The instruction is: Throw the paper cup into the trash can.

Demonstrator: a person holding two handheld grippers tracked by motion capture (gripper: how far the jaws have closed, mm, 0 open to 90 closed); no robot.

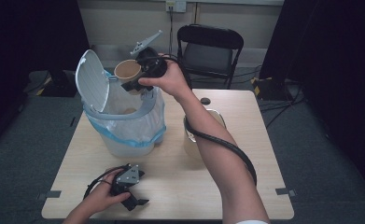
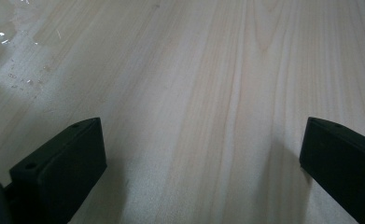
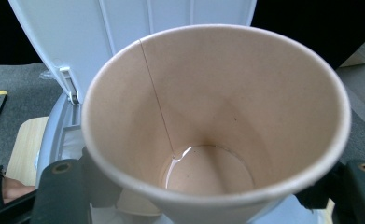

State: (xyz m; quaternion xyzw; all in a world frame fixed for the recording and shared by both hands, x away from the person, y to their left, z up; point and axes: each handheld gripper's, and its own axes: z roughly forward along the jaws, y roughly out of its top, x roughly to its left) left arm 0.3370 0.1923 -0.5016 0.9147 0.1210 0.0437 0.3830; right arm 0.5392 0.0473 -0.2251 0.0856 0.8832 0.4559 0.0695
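A brown paper cup (image 1: 127,70) is held up above the open white bin (image 1: 124,116), with my right gripper (image 1: 131,80) shut on its sides. In the right gripper view the cup (image 3: 217,116) faces me mouth first, tilted, with a wet glint at its bottom, and my right gripper (image 3: 213,205) has a black jaw on each side of it. The bin's lid (image 1: 92,79) stands raised at the left. My left gripper (image 1: 137,203) rests open on the table (image 1: 180,186) near the front edge. Only bare wood (image 2: 194,70) lies between the jaws of the left gripper (image 2: 203,158).
The bin is lined with a clear and blue bag (image 1: 143,126), and a brown thing (image 1: 129,111) lies inside it. A pale container (image 1: 215,122) stands on the table behind the right forearm. A small dark disc (image 1: 205,101) lies near the far edge. A black chair (image 1: 210,49) stands beyond.
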